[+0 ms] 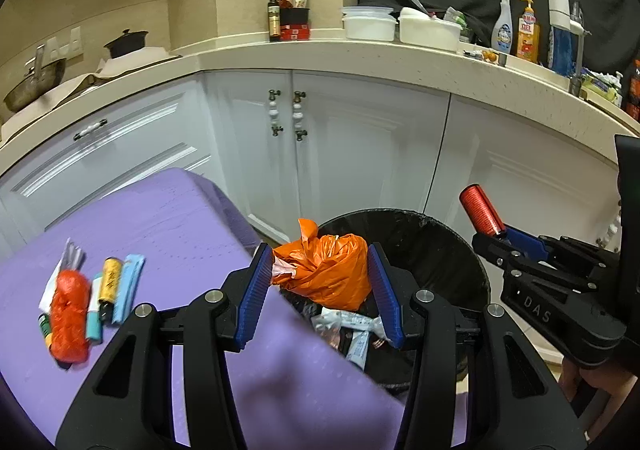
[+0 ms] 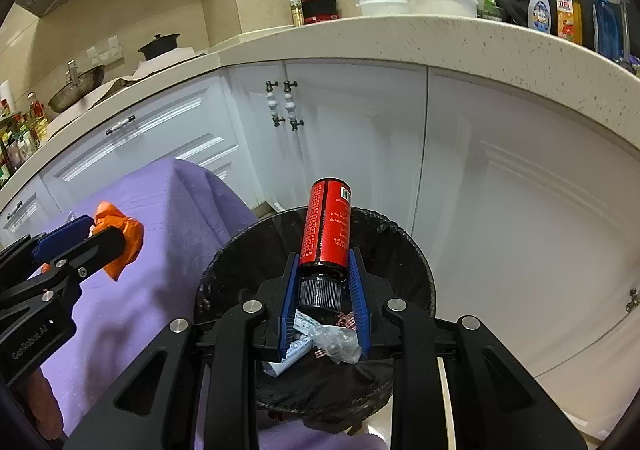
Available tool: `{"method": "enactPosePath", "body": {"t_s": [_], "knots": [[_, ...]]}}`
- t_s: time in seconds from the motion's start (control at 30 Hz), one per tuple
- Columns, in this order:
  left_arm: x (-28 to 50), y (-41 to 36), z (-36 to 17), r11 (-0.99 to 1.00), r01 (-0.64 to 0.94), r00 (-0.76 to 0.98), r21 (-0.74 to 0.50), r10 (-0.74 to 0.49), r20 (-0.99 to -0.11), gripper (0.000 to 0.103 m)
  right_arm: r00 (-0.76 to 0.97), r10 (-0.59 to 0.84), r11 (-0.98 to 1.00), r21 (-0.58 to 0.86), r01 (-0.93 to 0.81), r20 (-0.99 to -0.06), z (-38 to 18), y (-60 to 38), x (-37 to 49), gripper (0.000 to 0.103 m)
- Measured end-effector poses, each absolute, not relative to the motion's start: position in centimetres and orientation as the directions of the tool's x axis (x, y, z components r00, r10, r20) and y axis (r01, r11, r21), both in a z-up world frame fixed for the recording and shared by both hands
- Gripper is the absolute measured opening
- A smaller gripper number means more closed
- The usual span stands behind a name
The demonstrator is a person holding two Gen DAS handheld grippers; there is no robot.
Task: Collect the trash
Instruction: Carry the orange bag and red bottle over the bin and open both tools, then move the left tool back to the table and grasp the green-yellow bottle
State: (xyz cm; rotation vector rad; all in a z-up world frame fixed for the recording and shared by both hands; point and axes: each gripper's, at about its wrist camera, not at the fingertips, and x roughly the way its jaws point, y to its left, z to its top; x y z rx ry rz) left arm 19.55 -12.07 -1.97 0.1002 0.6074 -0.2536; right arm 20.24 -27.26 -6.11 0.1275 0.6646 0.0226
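Holding trash over the black bin, one piece in each gripper.

The left gripper is pinching a crumpled orange bag at about half width, while the right gripper is clamping a red bottle narrowly near its black cap; more litter is lying on the purple cloth.

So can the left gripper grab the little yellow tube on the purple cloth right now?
Probably not yet. The left gripper is already clamped on the orange bag, so its fingers are full. The yellow tube lies uncovered on the purple cloth, so once the bag is dropped, the way looks free.
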Motion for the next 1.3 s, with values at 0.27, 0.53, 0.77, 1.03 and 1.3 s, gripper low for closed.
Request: {"method": "enactPosePath", "body": {"t_s": [0.27,0.53,0.77,1.03,1.3], "knots": [[22.0,-14.1,-3.2,0.959,0.284,0.779,0.027,-0.214,-0.589,0.054,0.779,0.049,0.990,0.136,0.047,-0.626,-7.3,-28.1,22.2,0.026],[22.7,-14.0,-3.7,0.960,0.279,0.774,0.027,-0.208,-0.598,0.066,0.780,0.024,0.989,0.131,0.075,-0.626,-7.6,-28.6,22.3,0.046],[21.8,-12.5,-2.9,0.967,0.254,0.785,0.010,-0.200,-0.586,0.070,0.782,0.023,0.988,0.133,0.077,-0.623,-7.1,-28.0,21.9,0.050],[19.8,-8.5,-2.0,0.983,0.184,0.803,-0.015,-0.159,-0.575,0.071,0.790,0.064,0.990,0.137,0.025,-0.610,-6.2,-25.2,21.3,0.056],[17.4,-2.0,-1.8,0.998,0.052,0.809,-0.025,-0.056,-0.585,0.071,0.784,0.147,0.987,0.139,-0.079,-0.603,-5.5,-20.2,20.8,0.058]]}}
